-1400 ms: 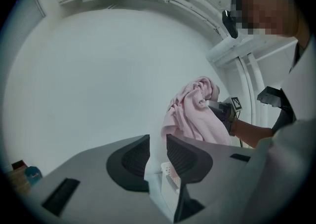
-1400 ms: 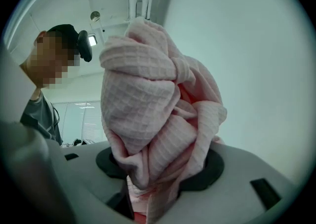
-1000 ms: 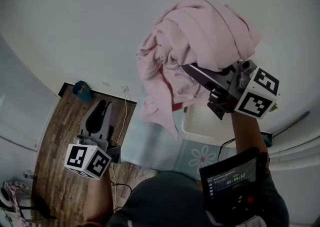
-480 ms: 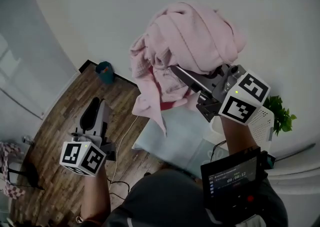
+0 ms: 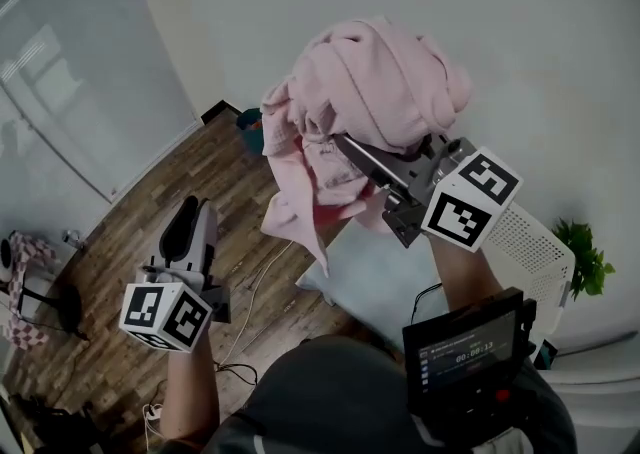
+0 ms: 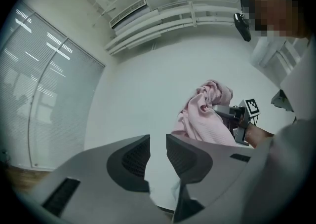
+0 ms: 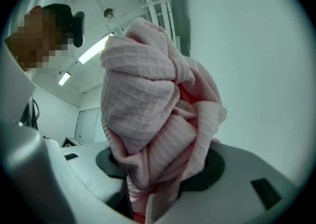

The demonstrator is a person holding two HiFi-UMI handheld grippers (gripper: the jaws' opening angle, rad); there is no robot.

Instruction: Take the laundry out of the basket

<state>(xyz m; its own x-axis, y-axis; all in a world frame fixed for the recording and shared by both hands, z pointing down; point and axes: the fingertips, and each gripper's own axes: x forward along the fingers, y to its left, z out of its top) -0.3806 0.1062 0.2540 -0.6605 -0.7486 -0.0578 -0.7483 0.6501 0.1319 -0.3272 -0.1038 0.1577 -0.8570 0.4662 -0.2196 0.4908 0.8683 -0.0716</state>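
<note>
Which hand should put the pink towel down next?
The right. The right gripper is clamped on the pink towel, holding it up in the air. The left gripper hangs low and off to the side, jaws slightly apart with nothing between them.

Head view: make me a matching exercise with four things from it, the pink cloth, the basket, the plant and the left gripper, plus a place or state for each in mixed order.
Things
1. pink cloth
2. basket
3. plant
4. left gripper

Places or states
A. empty, jaws a little apart, above the wood floor
B. green, at the picture's right edge
C. clamped in the right gripper, held up in the air
D. white, with a perforated wall, next to the plant

Pairs: 1-C, 2-D, 3-B, 4-A
</note>
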